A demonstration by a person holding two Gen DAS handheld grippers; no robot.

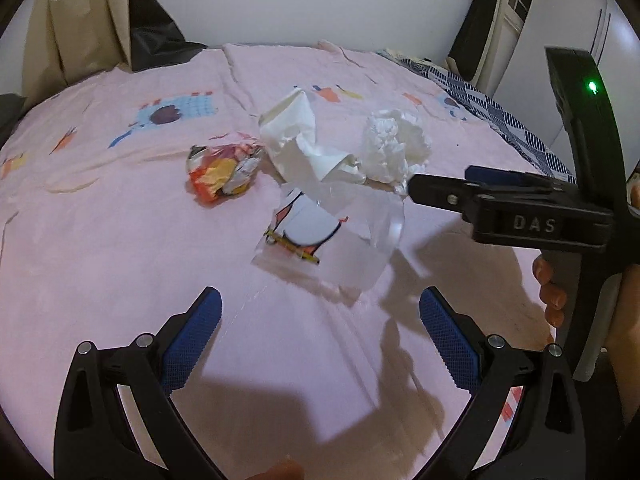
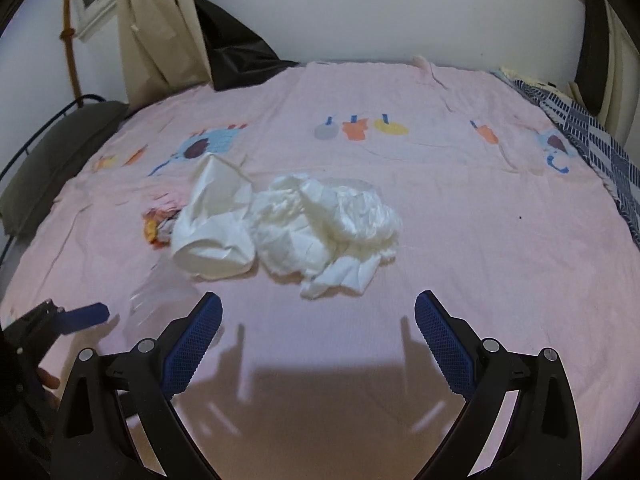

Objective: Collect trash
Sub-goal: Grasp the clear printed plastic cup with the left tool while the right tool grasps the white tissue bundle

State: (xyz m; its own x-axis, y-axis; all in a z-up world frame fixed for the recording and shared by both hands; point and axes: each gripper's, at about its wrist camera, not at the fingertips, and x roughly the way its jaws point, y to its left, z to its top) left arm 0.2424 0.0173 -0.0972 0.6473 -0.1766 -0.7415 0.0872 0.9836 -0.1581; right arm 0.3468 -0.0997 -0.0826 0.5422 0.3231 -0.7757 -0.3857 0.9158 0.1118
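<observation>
clear plastic bag point(image 2: 160, 296): blurred | snack wrapper point(image 2: 157, 226): half hidden behind crushed paper cup point(image 2: 212, 220)

Four pieces of trash lie on the pink sheet: one crumpled orange-and-yellow wrapper point(image 1: 222, 174) at centre left, one white paper bag point(image 1: 296, 136) and one wad of white tissue point(image 1: 394, 148) at upper centre, and one clear plastic bag point(image 1: 332, 240) mid-frame.

place: home bedroom — bed, pink sheet point(image 2: 460, 208) | curtain point(image 2: 160, 28) | pillow point(image 2: 52, 152)
</observation>
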